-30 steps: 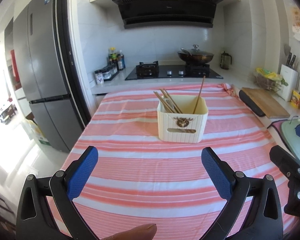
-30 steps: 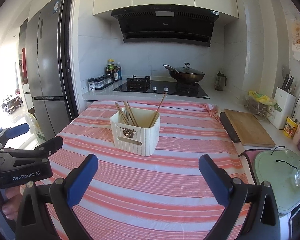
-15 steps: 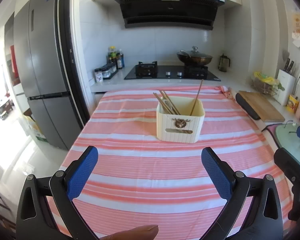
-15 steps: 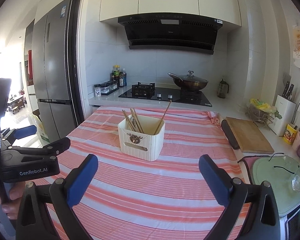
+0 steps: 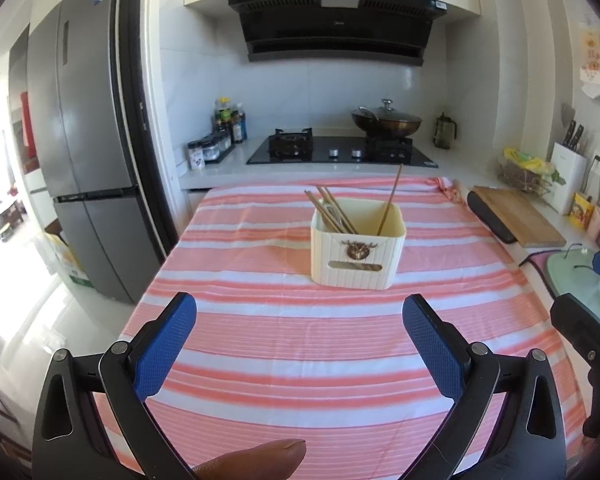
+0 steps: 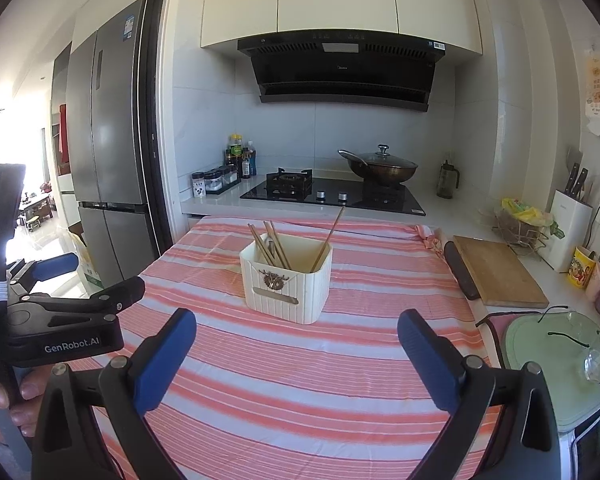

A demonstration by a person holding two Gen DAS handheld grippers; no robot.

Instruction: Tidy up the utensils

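Both the left gripper (image 5: 299, 342) and the right gripper (image 6: 296, 346) are hovering spread wide, empty. Chopsticks (image 5: 334, 212) are leaning in the holder (image 5: 356, 254) at 12 o'clock: probably light, stiff, slippery; grasp the upper shafts.

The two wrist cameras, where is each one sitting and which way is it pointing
Left wrist: on the left gripper, facing across the striped table at the utensil holder and stove; open blue fingers, a fingertip and the right gripper's edge show.
Right wrist: on the right gripper, facing the same holder from further right; open fingers, the left gripper and a hand show.
Shared: holder, chopsticks, table, stove.
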